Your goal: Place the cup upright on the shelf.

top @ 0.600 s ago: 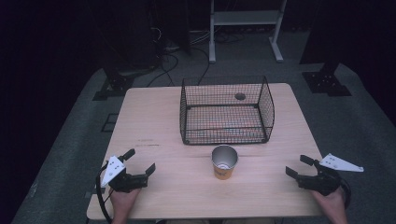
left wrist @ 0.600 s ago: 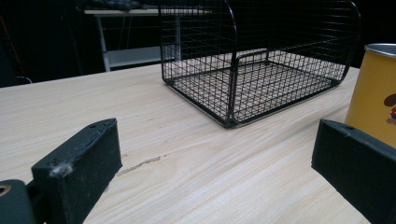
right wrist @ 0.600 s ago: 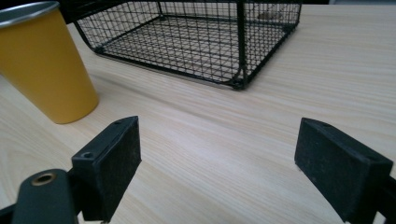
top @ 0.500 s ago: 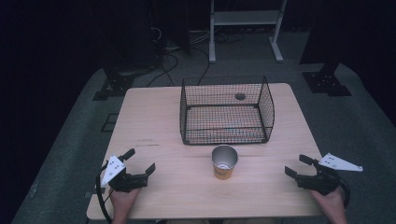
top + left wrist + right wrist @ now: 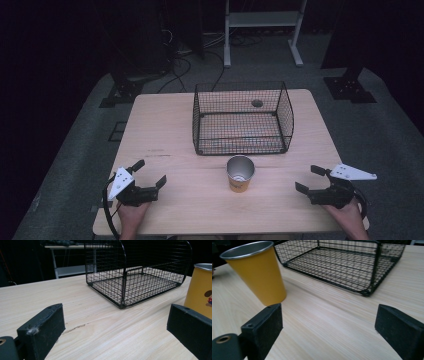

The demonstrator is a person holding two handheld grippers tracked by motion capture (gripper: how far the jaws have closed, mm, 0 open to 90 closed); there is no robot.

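Cup (image 5: 240, 173) stands on table (image 5: 165, 135) just before basket (image 5: 242, 118).

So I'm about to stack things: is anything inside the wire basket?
The wire basket looks empty: through the mesh, bare table and its round hole behind it show. The yellow cup stands outside, in front.

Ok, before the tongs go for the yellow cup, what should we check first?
1. Cup standing upright on the table: ok.
2. Left tongs open wide enough: ok.
3. Right tongs open wide enough: ok.
4. Both tongs holding nothing: ok.
5. Bare table between the cup and each pair of tongs: ok.
6. Basket behind the cup has room inside: ok, nothing in it that I can see.
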